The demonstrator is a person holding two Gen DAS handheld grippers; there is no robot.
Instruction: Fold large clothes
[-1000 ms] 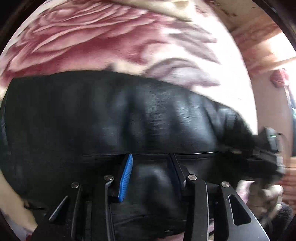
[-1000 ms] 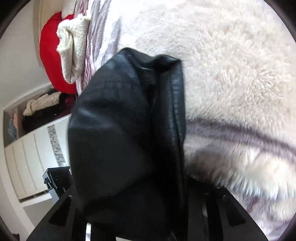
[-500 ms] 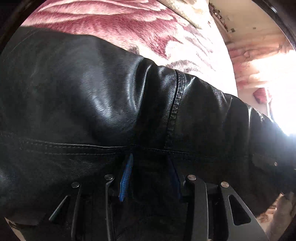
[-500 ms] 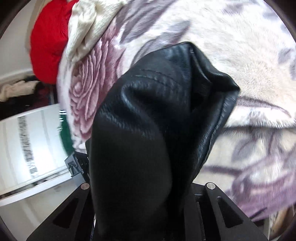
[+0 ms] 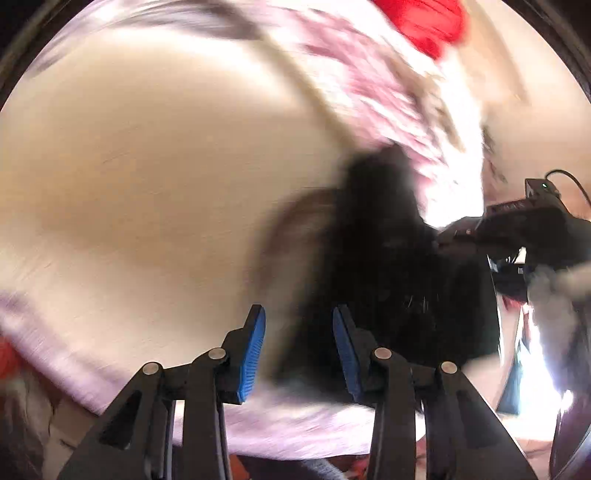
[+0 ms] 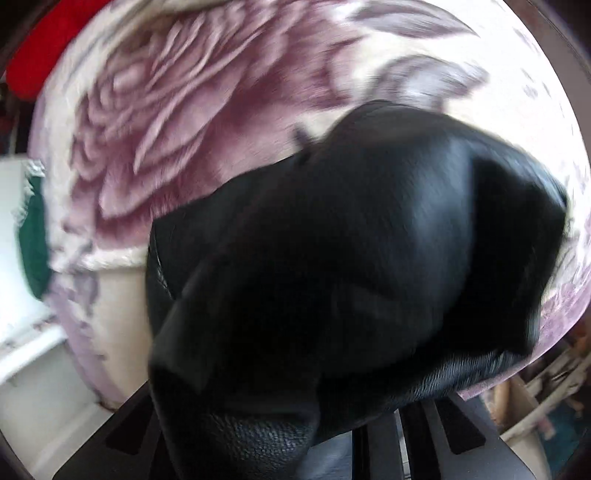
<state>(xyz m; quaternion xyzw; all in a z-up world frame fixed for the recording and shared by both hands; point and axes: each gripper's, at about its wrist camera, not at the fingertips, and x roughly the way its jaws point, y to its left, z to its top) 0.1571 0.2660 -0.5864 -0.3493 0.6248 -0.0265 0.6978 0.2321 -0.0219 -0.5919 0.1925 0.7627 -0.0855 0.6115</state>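
Right tool: fingertips buried under black leather garment, jaws just narrowed, clamped on it. Garment hangs bunched from tool above rose-patterned blanket. Left tool: blue pads apart, partly open, nothing gripped; garment blurred beyond them, to right. Red cushion at blanket's far edge. White cabinet at left in right view.

Apparently bare blanket left of jacket
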